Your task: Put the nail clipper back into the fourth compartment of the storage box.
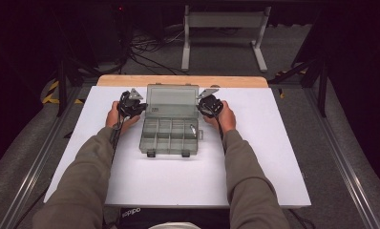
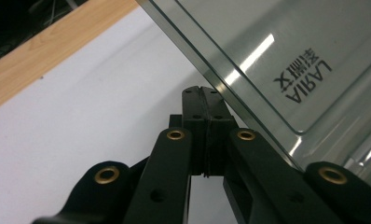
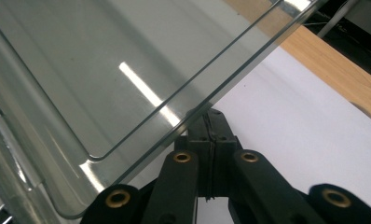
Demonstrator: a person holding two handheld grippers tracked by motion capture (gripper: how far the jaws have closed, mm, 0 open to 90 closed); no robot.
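Organizer box (image 1: 170,136) mid-table, lid (image 1: 172,100) raised; left tongs (image 1: 131,107), right tongs (image 1: 208,106) closed empty, flanking lid edges.

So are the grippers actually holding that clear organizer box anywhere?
No. The left gripper and right gripper are shut on nothing, tips at the side edges of the lid.
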